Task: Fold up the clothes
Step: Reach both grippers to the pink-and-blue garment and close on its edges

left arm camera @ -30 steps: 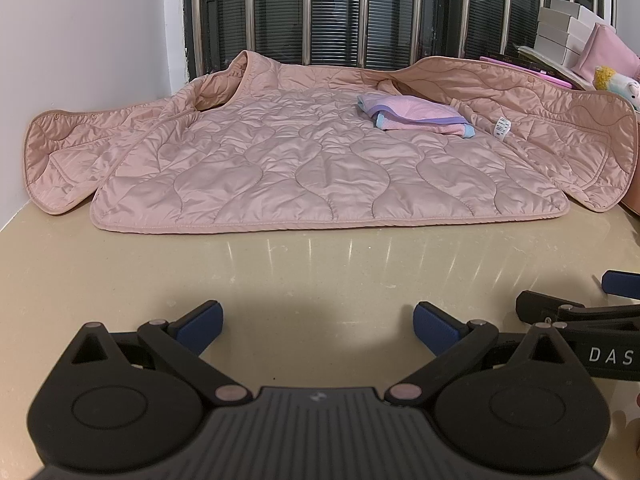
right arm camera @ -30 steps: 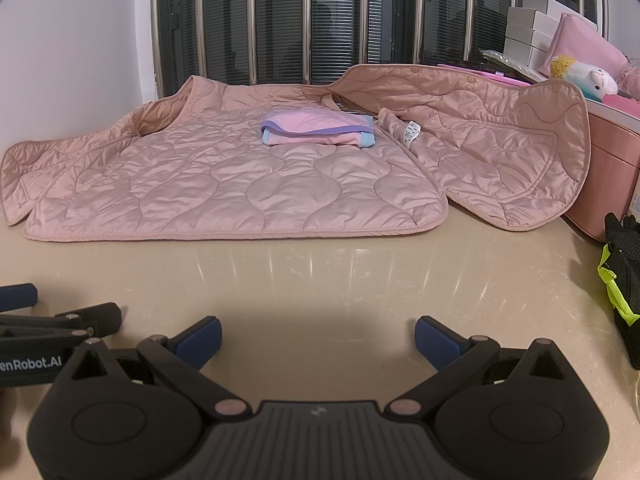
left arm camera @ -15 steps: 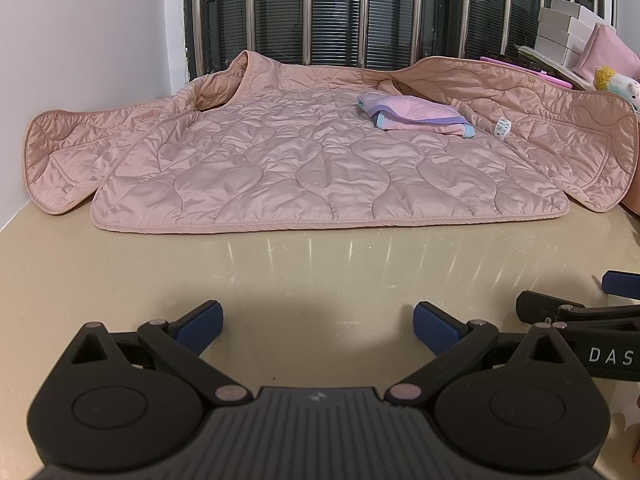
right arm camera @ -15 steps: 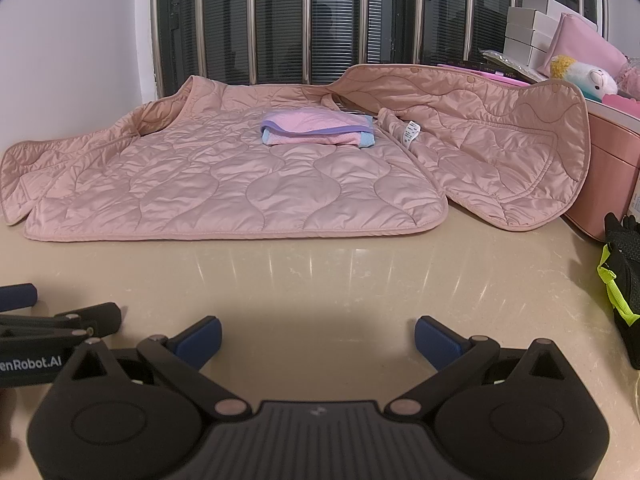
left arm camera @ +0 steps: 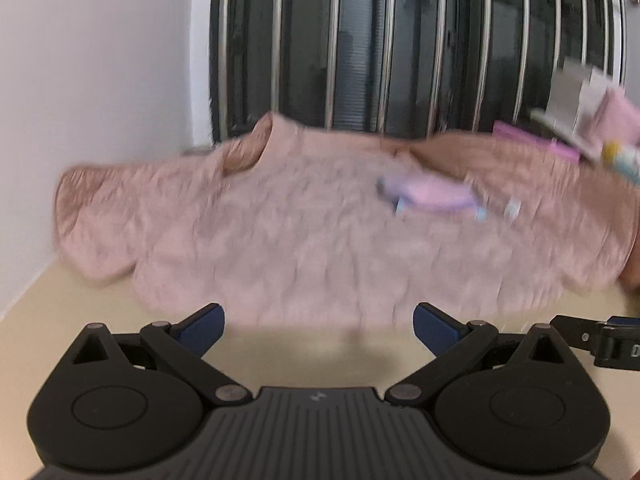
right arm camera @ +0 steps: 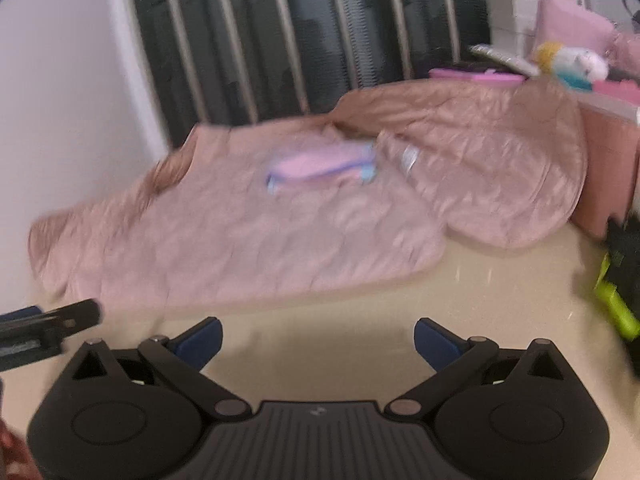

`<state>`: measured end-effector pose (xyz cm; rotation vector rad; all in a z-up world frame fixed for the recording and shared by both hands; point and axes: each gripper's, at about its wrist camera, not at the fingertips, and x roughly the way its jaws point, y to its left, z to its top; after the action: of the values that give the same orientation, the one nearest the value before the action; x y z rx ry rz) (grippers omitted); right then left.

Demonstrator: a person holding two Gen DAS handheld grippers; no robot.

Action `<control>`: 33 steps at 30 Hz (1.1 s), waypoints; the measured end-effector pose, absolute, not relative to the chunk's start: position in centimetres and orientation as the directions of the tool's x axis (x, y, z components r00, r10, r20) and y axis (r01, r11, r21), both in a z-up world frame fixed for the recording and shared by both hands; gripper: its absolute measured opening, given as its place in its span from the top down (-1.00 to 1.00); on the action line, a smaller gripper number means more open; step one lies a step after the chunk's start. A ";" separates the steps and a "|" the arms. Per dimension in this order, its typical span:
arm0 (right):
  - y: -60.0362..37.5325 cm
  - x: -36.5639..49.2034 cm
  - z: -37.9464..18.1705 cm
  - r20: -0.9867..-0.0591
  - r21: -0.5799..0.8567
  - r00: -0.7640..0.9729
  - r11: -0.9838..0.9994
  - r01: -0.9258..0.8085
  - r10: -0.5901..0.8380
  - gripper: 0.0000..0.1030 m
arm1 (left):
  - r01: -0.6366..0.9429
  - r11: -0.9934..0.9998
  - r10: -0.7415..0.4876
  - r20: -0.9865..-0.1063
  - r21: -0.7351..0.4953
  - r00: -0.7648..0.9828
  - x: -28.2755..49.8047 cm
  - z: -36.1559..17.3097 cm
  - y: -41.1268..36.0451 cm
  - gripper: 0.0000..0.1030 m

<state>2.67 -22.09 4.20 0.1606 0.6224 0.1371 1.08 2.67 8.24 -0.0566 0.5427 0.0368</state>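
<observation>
A pink quilted jacket (left arm camera: 304, 236) (right arm camera: 248, 240) lies spread flat on the beige table (left arm camera: 320, 352), its back up and sleeves out to both sides. A small folded pink and lilac garment (left arm camera: 430, 194) (right arm camera: 320, 166) rests on top of it. My left gripper (left arm camera: 318, 326) is open and empty, close to the jacket's near hem. My right gripper (right arm camera: 318, 338) is also open and empty, a little short of the hem. Both views are blurred by motion. Each gripper shows at the edge of the other's view.
A white wall (left arm camera: 100, 80) stands on the left and a barred dark window (left arm camera: 400, 40) behind. Pink boxes and a soft toy (right arm camera: 568, 60) crowd the right side. A black and yellow-green item (right arm camera: 620, 280) lies at the table's right edge.
Both grippers have moved forward toward the jacket; its hem now sits just beyond the left fingertips. The right view has tilted. Jaws stay open.
</observation>
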 end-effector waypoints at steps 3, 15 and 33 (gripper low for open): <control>-22.5 5.6 7.4 -0.534 0.147 0.833 0.986 -0.080 0.147 -1.00 | -0.095 0.994 0.061 -0.486 -0.045 0.872 4.2 11.5 3.2 -0.99; -26.0 24.6 7.0 -0.629 0.487 0.713 0.872 0.050 0.310 -0.63 | -0.048 0.989 -0.052 -0.639 -0.138 0.767 23.7 9.6 -0.8 -0.99; -26.1 34.7 0.8 -0.679 0.441 0.686 0.892 0.097 0.261 0.82 | -0.038 0.891 -0.298 -0.647 -0.453 0.702 32.6 4.1 -0.2 0.17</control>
<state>34.72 -26.10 0.83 0.4723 0.8175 0.0958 32.62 -0.21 4.13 -0.4601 0.7860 -0.1506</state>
